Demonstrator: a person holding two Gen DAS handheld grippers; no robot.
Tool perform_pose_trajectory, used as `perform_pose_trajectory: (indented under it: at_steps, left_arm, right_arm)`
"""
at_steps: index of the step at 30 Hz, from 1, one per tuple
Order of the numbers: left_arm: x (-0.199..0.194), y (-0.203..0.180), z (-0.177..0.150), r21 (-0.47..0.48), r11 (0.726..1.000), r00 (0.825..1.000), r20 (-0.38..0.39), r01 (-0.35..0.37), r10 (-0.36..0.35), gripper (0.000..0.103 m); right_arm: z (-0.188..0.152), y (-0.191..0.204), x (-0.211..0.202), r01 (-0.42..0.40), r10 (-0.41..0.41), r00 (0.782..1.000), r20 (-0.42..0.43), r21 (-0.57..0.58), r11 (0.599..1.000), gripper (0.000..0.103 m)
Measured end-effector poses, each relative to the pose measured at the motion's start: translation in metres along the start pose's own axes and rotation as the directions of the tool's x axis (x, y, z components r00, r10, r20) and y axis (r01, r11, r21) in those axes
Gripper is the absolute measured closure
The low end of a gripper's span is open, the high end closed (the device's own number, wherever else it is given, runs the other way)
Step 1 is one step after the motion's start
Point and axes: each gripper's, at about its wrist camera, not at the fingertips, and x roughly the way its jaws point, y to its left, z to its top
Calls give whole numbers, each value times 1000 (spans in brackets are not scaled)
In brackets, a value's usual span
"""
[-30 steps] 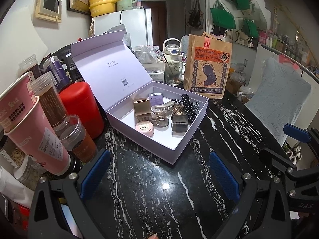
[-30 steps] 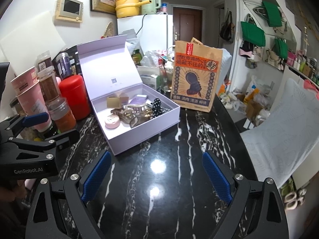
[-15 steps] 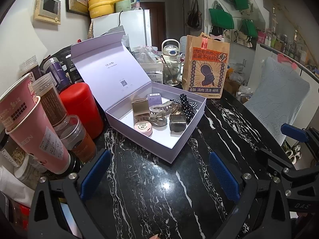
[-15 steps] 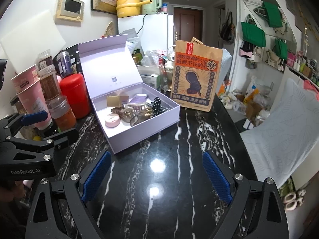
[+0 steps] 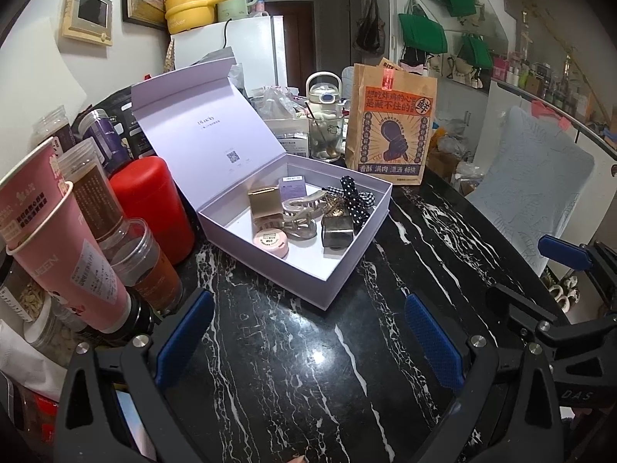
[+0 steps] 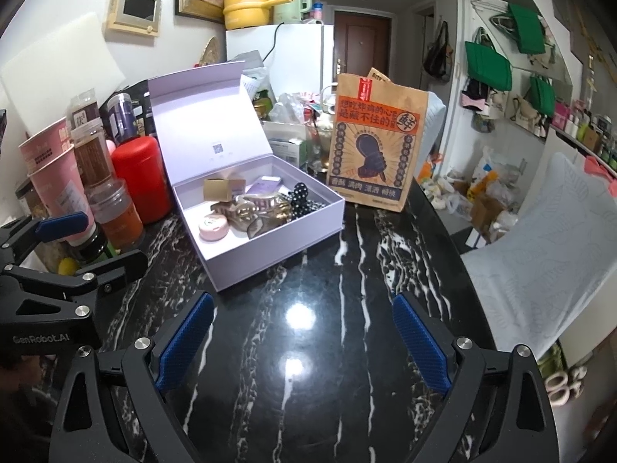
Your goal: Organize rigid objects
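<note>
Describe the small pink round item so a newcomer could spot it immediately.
Find the open lilac box on the black marble table. Inside, nearest the front left wall, lies a pink round compact, the only pink, disc-shaped thing among gold and smoky hair clips.

Colours here are all over the place. The table is glossy black marble with white veins. The open box is pale lilac outside, white inside. In it: a gold case, a round pink compact, a smoky grey clip, and a black ribbon with white polka dots. On the left there's a bright red canister and pink paper cups. The far paper bag is kraft brown with an orange and navy print. Both grippers have blue finger pads on black frames.
</note>
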Motion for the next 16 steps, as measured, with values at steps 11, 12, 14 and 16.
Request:
perform_pose_trajectory:
  at_steps: [11,12,14,16]
  left_arm:
    - [3,0,-7,17,1000,1000,-10,-19,19,2]
    - [3,0,-8,18,1000,1000,-10,-19,19,2]
    - [3,-1,-9,24,999,1000,-11,-22,23,2]
    - [5,-1,-10,29,999,1000,-15,-19,20,2]
  right_arm:
    - [-3,2,0,9,-9,1000,-6,-4,1000,8]
    - [-3,3,0,7,-7,1000,-5,-4,1000,8]
    - [-4,3,-1,5,-5,1000,-4,-4,1000,8]
    - [-4,3,-1,6,-6,1000,-4,-4,1000,8]
